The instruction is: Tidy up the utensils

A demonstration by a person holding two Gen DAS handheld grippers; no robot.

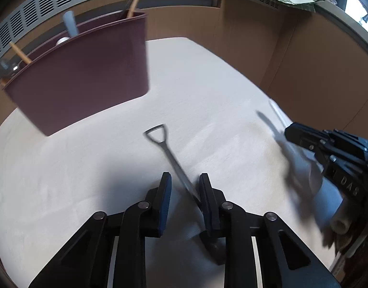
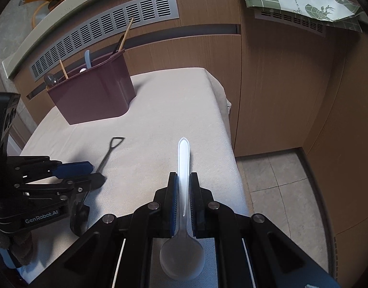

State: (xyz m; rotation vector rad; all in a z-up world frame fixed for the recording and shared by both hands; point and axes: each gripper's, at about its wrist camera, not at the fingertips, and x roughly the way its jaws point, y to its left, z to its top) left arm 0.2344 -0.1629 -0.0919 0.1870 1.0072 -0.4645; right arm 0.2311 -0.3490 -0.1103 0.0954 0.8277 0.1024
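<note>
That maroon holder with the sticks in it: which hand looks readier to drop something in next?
Probably the right. The right gripper is shut on the white plastic spoon, handle pointing forward. The left gripper is open around the shovel-shaped metal spoon, not yet gripping it, though it sits nearer the maroon holder.

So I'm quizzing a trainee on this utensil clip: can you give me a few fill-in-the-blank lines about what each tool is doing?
1. The right tool is shut on a translucent ____.
2. The left tool is ____ around the shovel-handled utensil lying on the table.
3. The holder with the stored utensils is ____ in colour.
4. The spoon's bowl points ____ the camera.

Missing words: spoon; open; maroon; toward
</note>
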